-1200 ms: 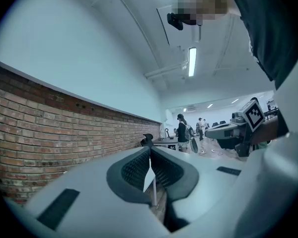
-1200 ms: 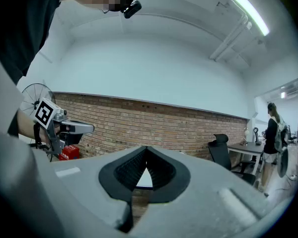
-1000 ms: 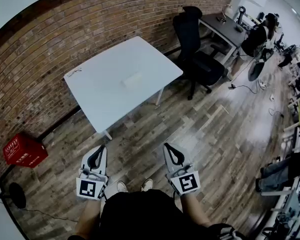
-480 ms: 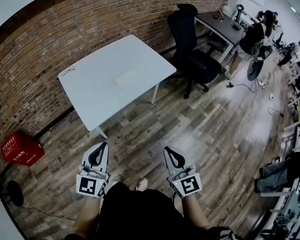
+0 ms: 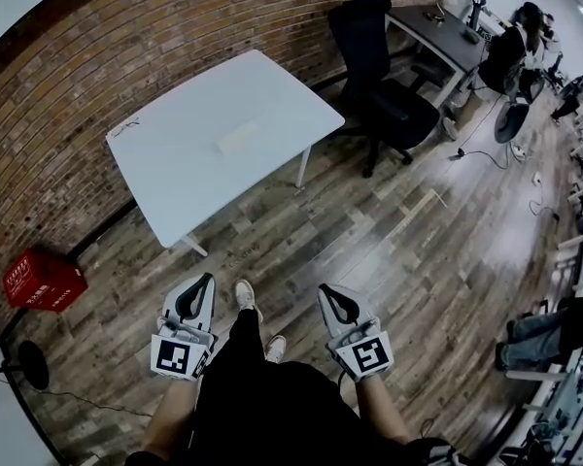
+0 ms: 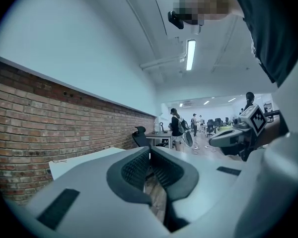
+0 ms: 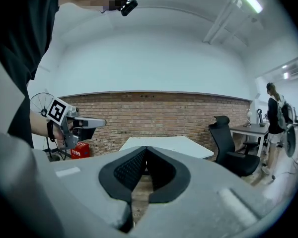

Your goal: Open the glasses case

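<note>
A pale, flat glasses case (image 5: 237,139) lies near the middle of the white table (image 5: 175,173) by the brick wall, far ahead of both grippers. My left gripper (image 5: 202,282) is held low over the wooden floor, shut and empty. My right gripper (image 5: 326,290) is beside it at the same height, also shut with nothing in it. In the left gripper view the jaws (image 6: 149,155) meet tip to tip, with the table (image 6: 77,160) seen behind them. The right gripper view shows its closed jaws (image 7: 146,150) pointing toward the table (image 7: 164,145).
A black office chair (image 5: 384,105) stands right of the table, next to a dark desk (image 5: 437,32). A red crate (image 5: 41,282) sits on the floor at the left by the wall, and a fan base (image 5: 29,379) lies nearer. People stand at the far right.
The table and case have slid left and nearer in the head view as the person walks forward. A foot has stepped out between the grippers. Both grippers stay shut.
</note>
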Tool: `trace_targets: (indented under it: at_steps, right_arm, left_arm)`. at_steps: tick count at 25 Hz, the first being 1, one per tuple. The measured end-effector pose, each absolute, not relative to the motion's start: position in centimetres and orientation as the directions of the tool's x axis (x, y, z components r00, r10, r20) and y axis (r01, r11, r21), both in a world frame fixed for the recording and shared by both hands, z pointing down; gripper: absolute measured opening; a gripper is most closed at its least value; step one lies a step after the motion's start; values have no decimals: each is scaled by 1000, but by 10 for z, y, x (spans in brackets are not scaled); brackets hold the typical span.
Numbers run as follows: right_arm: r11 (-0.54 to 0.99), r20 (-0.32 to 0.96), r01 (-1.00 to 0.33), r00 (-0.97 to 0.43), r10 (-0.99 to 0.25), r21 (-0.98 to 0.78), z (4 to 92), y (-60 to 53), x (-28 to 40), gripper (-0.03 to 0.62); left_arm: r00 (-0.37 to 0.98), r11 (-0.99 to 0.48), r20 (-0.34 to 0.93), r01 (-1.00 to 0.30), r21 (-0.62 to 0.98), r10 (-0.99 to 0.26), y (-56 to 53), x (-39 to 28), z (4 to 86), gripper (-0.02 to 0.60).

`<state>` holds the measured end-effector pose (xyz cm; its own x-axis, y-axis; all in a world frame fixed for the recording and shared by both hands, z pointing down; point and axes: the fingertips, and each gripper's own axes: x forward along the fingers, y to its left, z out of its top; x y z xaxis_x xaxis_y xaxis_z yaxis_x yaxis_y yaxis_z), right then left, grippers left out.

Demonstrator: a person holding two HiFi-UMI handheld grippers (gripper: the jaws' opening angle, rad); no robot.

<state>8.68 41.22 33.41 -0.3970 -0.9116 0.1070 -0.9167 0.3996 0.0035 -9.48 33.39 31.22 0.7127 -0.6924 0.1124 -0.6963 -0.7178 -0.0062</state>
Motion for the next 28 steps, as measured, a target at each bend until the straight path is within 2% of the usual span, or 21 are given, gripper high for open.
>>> trace_targets:
  at_steps: [3, 10, 20, 28]
  right_arm:
    - [420, 105, -907, -416, -903, 20, 335, 393, 86, 5]
    - [436, 189, -899, -423, -886, 34, 342, 316, 97, 5]
    - [479, 169, -875, -463, -870, 70, 305, 162, 63, 5]
    - [475, 194, -875, -453, -870, 90, 307, 110, 65, 5]
  left_arm:
    - [718, -721, 118, -693, 21, -686, 310, -86, 323, 12]
    - [730, -730, 84, -682, 37, -678, 222, -66, 321, 12]
    - [722, -711, 92, -692, 123, -686, 73, -86, 352, 12]
    - [733, -720, 78, -680, 142, -676, 15, -79, 354, 12]
